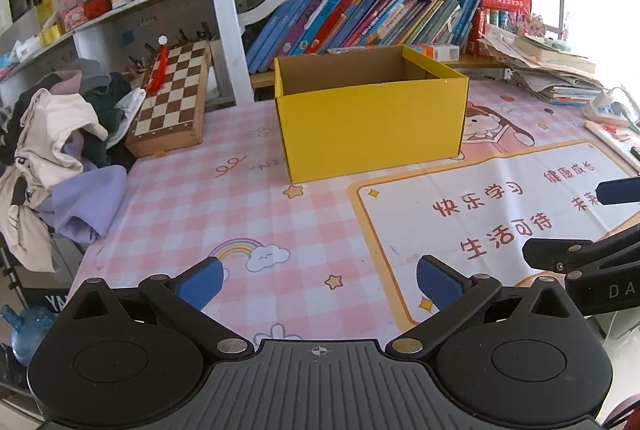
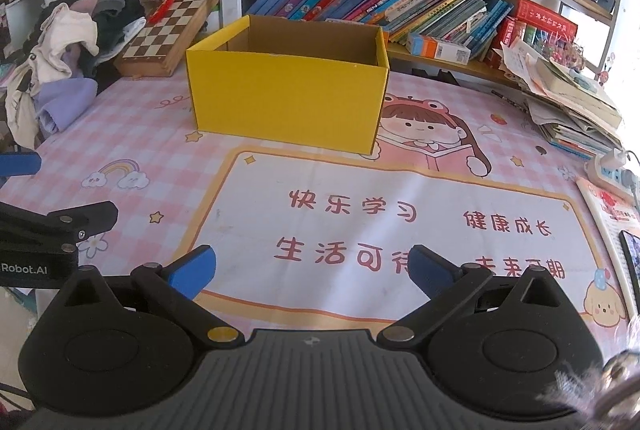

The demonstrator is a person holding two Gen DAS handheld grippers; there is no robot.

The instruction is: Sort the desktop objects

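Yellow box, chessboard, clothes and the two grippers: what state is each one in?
Box: open on top, upright.
Chessboard: shut, tilted against the shelf.
Clothes: crumpled in a pile.
Left gripper: open, holding nothing.
Right gripper: open, holding nothing.

Left gripper (image 1: pixel 320 282) agape; right gripper (image 2: pixel 312 270) (likewise).

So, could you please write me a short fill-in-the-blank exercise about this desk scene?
1. The open cardboard box on the desk mat is ____ on the outside.
2. The chessboard lies to the ____ of the box.
3. The jaws of the left gripper and the right gripper stand ____, holding nothing.
4. The pile of clothes sits at the mat's ____ edge.

Missing words: yellow; left; open; left
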